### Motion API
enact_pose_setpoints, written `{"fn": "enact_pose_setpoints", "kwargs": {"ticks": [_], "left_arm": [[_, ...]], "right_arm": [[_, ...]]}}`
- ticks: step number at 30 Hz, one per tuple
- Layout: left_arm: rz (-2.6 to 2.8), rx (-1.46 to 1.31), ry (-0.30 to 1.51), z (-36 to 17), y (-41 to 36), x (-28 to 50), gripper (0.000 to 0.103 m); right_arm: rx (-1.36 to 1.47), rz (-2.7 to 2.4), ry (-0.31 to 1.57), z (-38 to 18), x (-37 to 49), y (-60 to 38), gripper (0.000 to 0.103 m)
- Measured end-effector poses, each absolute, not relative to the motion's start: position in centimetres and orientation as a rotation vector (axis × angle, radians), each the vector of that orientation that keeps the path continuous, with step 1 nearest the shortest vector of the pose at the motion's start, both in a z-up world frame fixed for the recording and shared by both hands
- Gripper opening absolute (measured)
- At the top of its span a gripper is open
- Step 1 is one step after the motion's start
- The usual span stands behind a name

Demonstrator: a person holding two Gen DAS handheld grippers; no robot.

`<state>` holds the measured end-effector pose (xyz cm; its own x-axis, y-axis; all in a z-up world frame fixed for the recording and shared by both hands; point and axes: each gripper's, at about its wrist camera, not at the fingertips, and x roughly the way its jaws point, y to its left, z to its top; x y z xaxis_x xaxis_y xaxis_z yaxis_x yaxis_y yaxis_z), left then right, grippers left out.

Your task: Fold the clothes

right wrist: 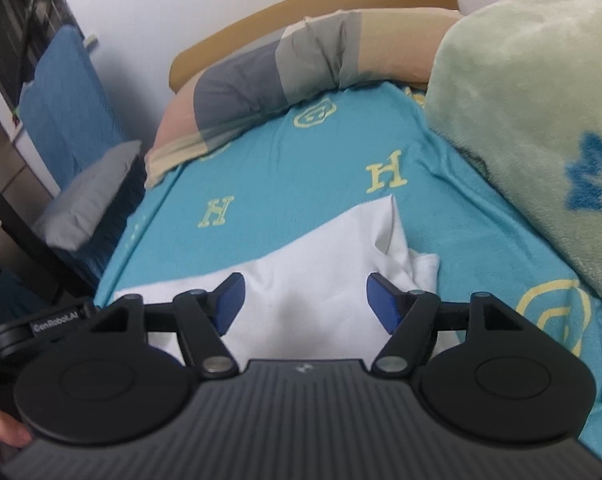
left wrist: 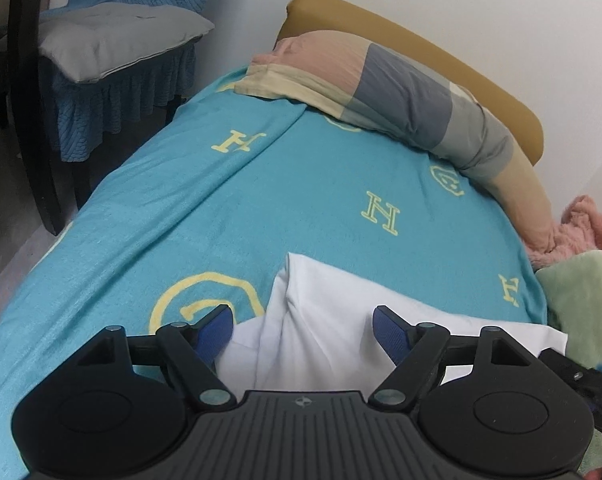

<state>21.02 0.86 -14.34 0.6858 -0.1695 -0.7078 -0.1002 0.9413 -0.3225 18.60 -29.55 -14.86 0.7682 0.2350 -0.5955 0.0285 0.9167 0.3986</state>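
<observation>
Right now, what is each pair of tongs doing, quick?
Left tongs: open, holding nothing, poised over the white cotton garment.
Right tongs: open, empty, above the same garment.

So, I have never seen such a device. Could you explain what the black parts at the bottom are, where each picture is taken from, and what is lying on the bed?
No robot here: a person holds a hand tool in each hand, each with two jaws and a camera looking forward along them. The black parts are the tools themselves. One picture comes from the left gripper, the other from the right gripper. Both stand open, with blue fingertips apart, and hold nothing.

On the bed lies a turquoise blanket with yellow letters. On it, just ahead of both tools, lies a white garment, partly folded. At the head is a striped pillow. A green blanket is piled on the right side, and a chair stands to the left.
</observation>
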Motion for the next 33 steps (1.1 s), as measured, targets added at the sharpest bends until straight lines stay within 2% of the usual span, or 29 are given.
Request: {"fn": "enact_pose_setpoints", "kwargs": {"ticks": [6, 9, 10, 11, 14, 20, 21, 23, 24, 25, 30, 33], "left_arm": [[-0.071, -0.318, 0.827, -15.0, 0.1, 21.2, 0.051], [-0.072, -0.330, 0.824, -15.1, 0.4, 21.2, 0.025], [-0.072, -0.338, 0.822, -15.1, 0.6, 21.2, 0.016], [-0.070, -0.349, 0.815, -14.9, 0.9, 21.2, 0.012], [-0.077, -0.374, 0.779, -13.9, 1.3, 21.1, 0.010], [-0.102, -0.305, 0.695, -12.1, 0.2, 20.5, 0.009], [-0.102, -0.304, 0.688, -12.0, 0.1, 20.4, 0.009], [-0.107, -0.309, 0.673, -11.7, 0.1, 20.2, 0.008], [-0.110, -0.312, 0.663, -11.5, 0.1, 20.1, 0.008], [-0.113, -0.315, 0.654, -11.4, 0.1, 20.0, 0.008], [-0.101, -0.312, 0.639, -10.8, -0.3, 19.9, 0.008], [-0.083, -0.280, 0.695, -12.0, -0.8, 20.7, 0.009]], "right_arm": [[0.393, 0.032, 0.648, -14.5, 18.2, -31.6, 0.070], [0.419, 0.011, 0.699, -15.7, 18.7, -32.3, 0.071], [0.430, 0.006, 0.719, -16.2, 18.9, -32.5, 0.077], [0.444, 0.005, 0.738, -16.7, 19.1, -32.7, 0.080], [0.460, 0.009, 0.760, -17.4, 19.2, -32.6, 0.081], [0.360, 0.030, 0.674, -15.9, 18.4, -31.0, 0.080], [0.337, 0.034, 0.665, -15.7, 18.3, -30.8, 0.078], [0.290, 0.031, 0.676, -16.0, 18.5, -30.4, 0.048], [0.272, 0.011, 0.700, -16.2, 18.7, -30.3, 0.013], [0.263, -0.005, 0.711, -16.4, 18.8, -30.4, 0.008], [0.268, -0.057, 0.589, -15.2, 17.8, -31.4, 0.005], [0.275, -0.084, 0.606, -16.0, 18.3, -31.9, 0.003]]}}
